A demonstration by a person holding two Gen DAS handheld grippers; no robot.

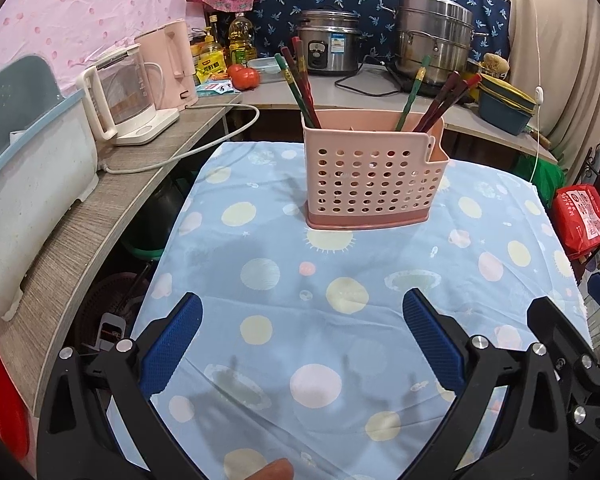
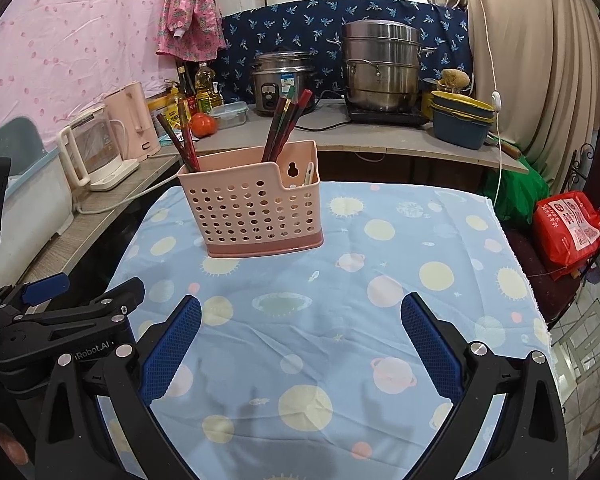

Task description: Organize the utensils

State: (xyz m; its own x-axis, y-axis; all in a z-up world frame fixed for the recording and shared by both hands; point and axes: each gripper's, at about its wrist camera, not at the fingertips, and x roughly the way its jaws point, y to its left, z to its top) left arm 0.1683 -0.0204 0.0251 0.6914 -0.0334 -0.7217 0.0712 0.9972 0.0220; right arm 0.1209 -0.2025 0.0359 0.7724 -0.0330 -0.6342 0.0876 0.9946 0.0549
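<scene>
A pink perforated utensil holder (image 1: 370, 174) stands on the blue dotted tablecloth (image 1: 284, 344); it also shows in the right wrist view (image 2: 256, 212). Dark red and green chopsticks (image 1: 300, 84) lean in its left end, and more chopsticks (image 1: 444, 100) lean in its right part. In the right wrist view a white spoon handle (image 2: 309, 172) sticks up in the small side compartment. My left gripper (image 1: 302, 308) is open and empty, low over the cloth in front of the holder. My right gripper (image 2: 300, 308) is open and empty, beside the left one.
A grey counter (image 1: 84, 232) on the left carries a white bin (image 1: 24, 200), a glass kettle (image 1: 120, 92) and a pink kettle (image 1: 172, 64). The back counter holds a rice cooker (image 1: 328, 42), a steel steamer pot (image 1: 434, 38), a tomato (image 1: 244, 76) and stacked bowls (image 1: 504, 104). A red bag (image 2: 572, 228) sits right.
</scene>
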